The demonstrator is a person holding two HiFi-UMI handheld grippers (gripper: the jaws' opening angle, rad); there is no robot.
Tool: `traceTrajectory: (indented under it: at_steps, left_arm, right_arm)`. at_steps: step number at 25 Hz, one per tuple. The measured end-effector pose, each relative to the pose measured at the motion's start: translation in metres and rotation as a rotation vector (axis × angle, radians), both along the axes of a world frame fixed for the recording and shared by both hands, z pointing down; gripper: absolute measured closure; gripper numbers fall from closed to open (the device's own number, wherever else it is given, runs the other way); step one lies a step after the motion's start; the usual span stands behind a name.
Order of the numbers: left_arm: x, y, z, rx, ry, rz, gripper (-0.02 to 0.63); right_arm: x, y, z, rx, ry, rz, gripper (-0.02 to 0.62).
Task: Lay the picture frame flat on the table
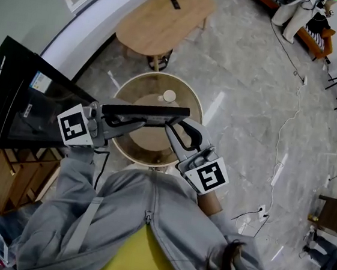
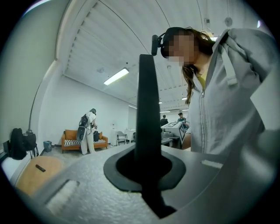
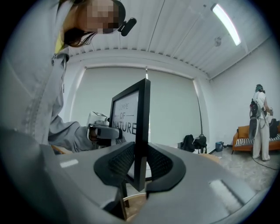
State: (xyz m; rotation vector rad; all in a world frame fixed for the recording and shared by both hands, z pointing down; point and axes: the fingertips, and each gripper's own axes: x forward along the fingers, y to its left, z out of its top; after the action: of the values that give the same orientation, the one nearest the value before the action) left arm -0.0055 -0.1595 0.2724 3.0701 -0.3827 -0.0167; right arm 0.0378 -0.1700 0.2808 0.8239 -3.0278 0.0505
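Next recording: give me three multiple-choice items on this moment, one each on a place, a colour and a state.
1. Where is the picture frame relative to the round table?
A lying flat on it; B held in the air over it; C leaning against its leg.
2. What colour is the frame's border?
A black; B white; C red.
3. How do the left gripper's jaws stand?
A wide apart; B closed on nothing; C closed on the picture frame.

Key: 1 B, it hangs clear of the tabletop; 2 A, its edge is black in every view; 3 C, they clamp the dark edge.
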Motion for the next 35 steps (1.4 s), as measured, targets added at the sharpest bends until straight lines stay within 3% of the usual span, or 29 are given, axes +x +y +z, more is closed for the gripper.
traceTrajectory:
  at_steps: [4, 10, 14, 20, 23, 26, 31, 35]
  left_arm:
    - [0.002, -0.019, -0.006, -0.006, 0.032, -0.093, 0.576]
    - [-0.003, -0.042, 0.002, -0.044, 0.071, -0.259, 0.445]
    - [-0.010, -0.052, 0.004, -0.061, 0.087, -0.337, 0.397]
    - [-0.033, -0.060, 0.015, -0.134, 0.131, -0.443, 0.392]
    - [-0.037, -0.059, 0.025, -0.168, 0.115, -0.472, 0.396]
    - [-0.037, -0.058, 0.031, -0.183, 0.101, -0.479, 0.492]
    - [-0.037, -0.060, 0.048, -0.185, 0.043, -0.489, 0.508]
    - [-0.040, -0.063, 0.078, -0.233, 0.030, -0.522, 0.511]
  right_arm:
    - [0.007, -0.005, 0.000, -0.024, -0.053, 0.076, 0.517]
    - [0.015, -0.011, 0.002, -0.012, -0.074, 0.157, 0.518]
    - [0.025, -0.015, 0.006, 0.011, -0.066, 0.192, 0.518]
    - [0.040, -0.024, 0.010, 0.006, -0.071, 0.239, 0.518]
    - [0.045, -0.026, 0.011, 0.003, -0.072, 0.238, 0.518]
    - [0.044, -0.027, 0.016, -0.015, -0.073, 0.230, 0.519]
    - [0.044, -0.036, 0.037, -0.081, -0.074, 0.231, 0.518]
    - [0.042, -0.043, 0.067, -0.142, -0.060, 0.226, 0.518]
